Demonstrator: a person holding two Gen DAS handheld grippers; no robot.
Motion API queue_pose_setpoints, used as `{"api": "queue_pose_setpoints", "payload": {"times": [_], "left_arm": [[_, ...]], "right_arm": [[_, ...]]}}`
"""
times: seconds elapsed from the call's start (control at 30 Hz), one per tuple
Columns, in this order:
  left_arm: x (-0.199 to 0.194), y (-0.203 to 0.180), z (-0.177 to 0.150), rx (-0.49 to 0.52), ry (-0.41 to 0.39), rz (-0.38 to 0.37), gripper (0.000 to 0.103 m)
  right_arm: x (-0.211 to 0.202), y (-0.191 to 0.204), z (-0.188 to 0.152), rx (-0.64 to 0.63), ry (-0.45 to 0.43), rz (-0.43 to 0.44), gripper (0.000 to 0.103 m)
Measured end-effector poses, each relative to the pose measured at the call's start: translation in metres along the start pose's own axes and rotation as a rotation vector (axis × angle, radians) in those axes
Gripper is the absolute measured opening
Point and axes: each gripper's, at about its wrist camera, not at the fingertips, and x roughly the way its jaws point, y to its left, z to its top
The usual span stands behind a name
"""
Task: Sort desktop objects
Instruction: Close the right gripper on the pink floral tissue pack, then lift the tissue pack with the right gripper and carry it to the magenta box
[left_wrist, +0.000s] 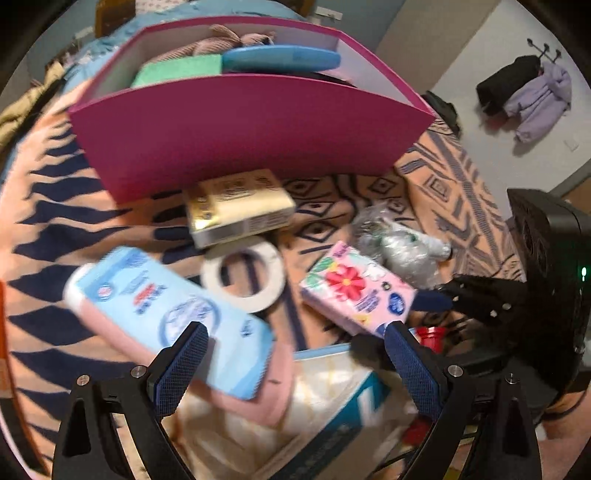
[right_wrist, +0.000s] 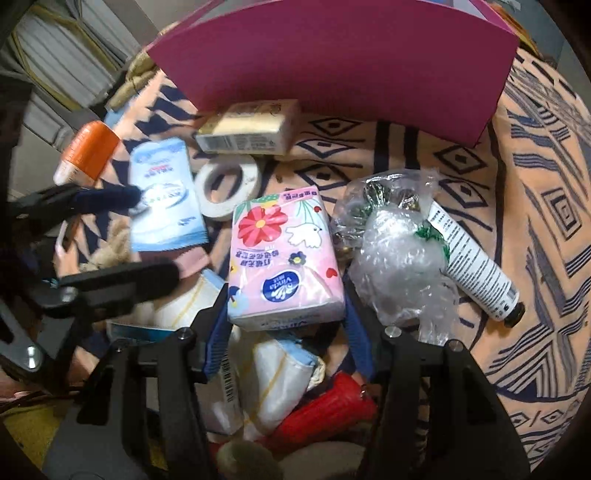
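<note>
Right gripper (right_wrist: 286, 312) around (apparently gripping) tissue pack (right_wrist: 282, 254)

Tape roll (right_wrist: 227, 186) before box (right_wrist: 332, 66)

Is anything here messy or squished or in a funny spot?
Yes. The crumpled plastic bag looks squished and lies over one end of the white tube. The tape roll is leaning against the yellow box. Nothing looks spilled.
</note>
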Motion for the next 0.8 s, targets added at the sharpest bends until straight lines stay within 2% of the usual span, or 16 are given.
{"api": "queue_pose_setpoints", "payload": {"times": [0.33,0.6,0.8], "left_arm": [[-0.009,-0.004,0.012,-0.047,-0.011,-0.113,0.098],[-0.015,0.0,0.028,-0.138,-0.022,-0.244,0.098],[-0.027,-0.009,0.05,-0.133,-0.05,-0.301,0.098]], "right_arm": [[-0.031,-0.012,-0.001,0.039,-0.076,0.1,0.057],[-0.057,-0.008,0.014,0.002,-0.148,0.122,0.057],[-0.073,0.001,0.024,-0.063,-0.203,0.127,0.057]]}}
